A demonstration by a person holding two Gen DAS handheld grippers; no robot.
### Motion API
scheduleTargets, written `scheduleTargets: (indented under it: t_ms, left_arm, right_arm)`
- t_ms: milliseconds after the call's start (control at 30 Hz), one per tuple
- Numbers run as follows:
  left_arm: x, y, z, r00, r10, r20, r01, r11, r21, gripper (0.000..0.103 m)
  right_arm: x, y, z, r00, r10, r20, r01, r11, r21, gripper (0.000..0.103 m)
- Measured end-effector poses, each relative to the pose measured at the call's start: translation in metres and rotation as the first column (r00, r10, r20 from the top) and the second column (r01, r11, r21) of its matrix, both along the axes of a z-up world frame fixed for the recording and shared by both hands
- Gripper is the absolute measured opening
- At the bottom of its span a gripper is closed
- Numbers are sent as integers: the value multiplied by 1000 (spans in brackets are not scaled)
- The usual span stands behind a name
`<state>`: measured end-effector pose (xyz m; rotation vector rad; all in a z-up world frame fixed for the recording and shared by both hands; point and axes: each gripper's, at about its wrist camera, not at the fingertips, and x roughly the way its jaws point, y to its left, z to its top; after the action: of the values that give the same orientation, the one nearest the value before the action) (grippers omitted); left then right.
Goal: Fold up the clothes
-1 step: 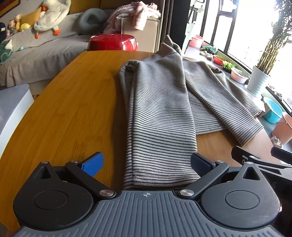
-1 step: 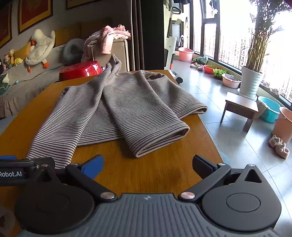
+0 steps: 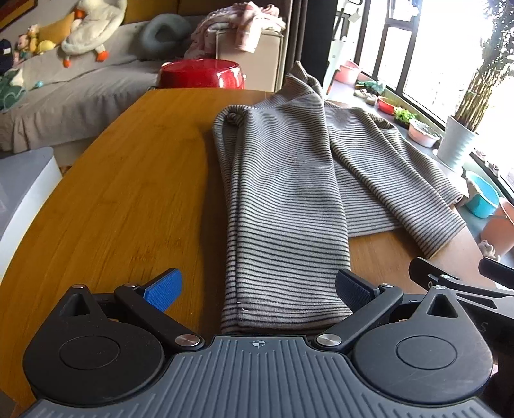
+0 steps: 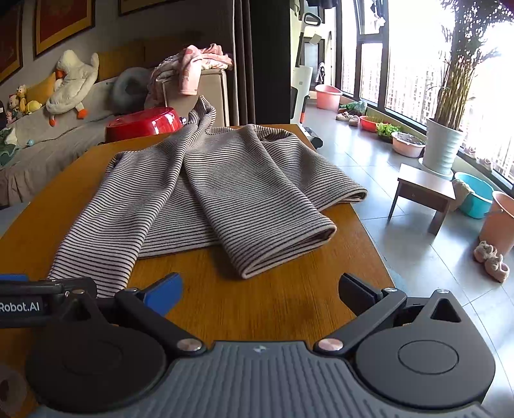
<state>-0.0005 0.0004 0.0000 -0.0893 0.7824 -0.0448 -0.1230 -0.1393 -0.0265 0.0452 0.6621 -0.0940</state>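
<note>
A grey striped long-sleeved top (image 3: 289, 180) lies on the wooden table (image 3: 128, 193), both sleeves laid toward me. My left gripper (image 3: 257, 289) is open, its blue fingers on either side of the left sleeve's cuff (image 3: 282, 315), not closed on it. In the right wrist view the top (image 4: 225, 180) lies ahead. My right gripper (image 4: 260, 292) is open and empty over bare wood, just short of the right sleeve's cuff (image 4: 289, 254). The left gripper's body (image 4: 38, 299) shows at the left edge.
A red pot (image 3: 202, 74) stands beyond the table's far edge. A sofa with plush toys (image 3: 86, 25) and a pile of pink clothes (image 3: 241, 25) lie behind. To the right are a small stool (image 4: 424, 189), buckets and a potted plant (image 4: 443, 144).
</note>
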Motion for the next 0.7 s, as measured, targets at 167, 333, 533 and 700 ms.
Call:
scheduleTargets:
  t_ms: [167, 333, 533, 700]
  left_arm:
    - [-10, 10, -2, 999, -3, 33, 3, 1000, -23, 103]
    - [-5, 11, -1, 1000, 19, -9, -19, 999, 28, 103]
    - [-2, 10, 1, 999, 23, -23, -22, 999, 40, 103]
    - [-2, 9, -1, 999, 20, -27, -18, 999, 44, 103]
  right_arm:
    - [1, 1, 0, 1000, -19, -2, 19, 1000, -3, 103]
    - [-1, 7, 1, 999, -35, -9, 36, 999, 15, 103]
    - [-4, 6, 7, 1000, 5, 3, -5, 1000, 10, 103]
    - [-4, 9, 5, 1000, 8, 7, -8, 1000, 10, 103]
